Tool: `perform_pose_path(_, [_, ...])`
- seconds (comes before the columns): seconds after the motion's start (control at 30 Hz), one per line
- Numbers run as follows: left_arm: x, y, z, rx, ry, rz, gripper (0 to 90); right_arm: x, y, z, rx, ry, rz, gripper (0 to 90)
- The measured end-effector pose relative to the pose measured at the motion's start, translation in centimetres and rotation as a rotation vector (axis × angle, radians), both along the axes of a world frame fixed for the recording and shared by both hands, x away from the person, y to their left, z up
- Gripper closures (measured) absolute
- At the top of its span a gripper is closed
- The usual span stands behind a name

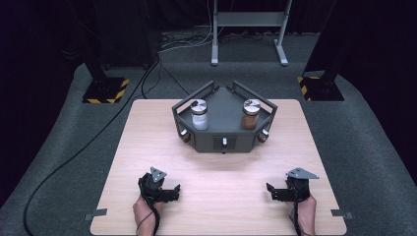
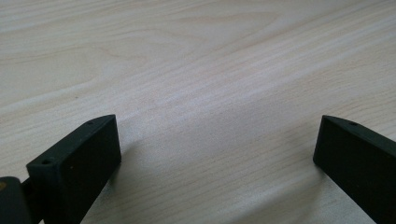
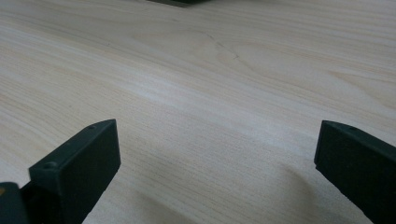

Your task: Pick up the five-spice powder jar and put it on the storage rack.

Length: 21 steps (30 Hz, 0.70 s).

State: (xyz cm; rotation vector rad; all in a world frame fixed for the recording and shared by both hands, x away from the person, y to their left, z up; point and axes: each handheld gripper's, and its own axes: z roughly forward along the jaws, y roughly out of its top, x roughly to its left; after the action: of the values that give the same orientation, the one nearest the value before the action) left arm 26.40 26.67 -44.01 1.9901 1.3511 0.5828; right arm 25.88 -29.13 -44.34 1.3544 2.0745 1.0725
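A dark grey angular rack point(image 1: 223, 120) stands at the far middle of the wooden table point(image 1: 147, 147). On it stand two jars with silver lids: one with white contents point(image 1: 199, 115) on the left and one with brown contents point(image 1: 251, 115) on the right. My left gripper point(image 1: 173, 191) rests near the table's front left, pointing right, its jaws wide apart over bare wood point(image 2: 210, 140). My right gripper point(image 1: 272, 191) rests at the front right, pointing left, also open over bare wood point(image 3: 215, 140). Neither holds anything.
Small knobs and a drawer front point(image 1: 224, 143) show on the rack's near face. A black cable point(image 1: 74, 157) runs over the grey floor at left. A metal stand point(image 1: 248, 29) and two black posts with hazard-striped bases point(image 1: 105, 91) stand beyond the table.
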Motion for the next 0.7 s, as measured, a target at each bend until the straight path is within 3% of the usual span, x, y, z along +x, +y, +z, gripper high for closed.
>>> perform_pose_path(0.7, [-0.05,-0.05,0.00,0.004,-0.003,-0.001,0.7,0.18,0.34,0.17,-0.020,0.010,0.003,0.0])
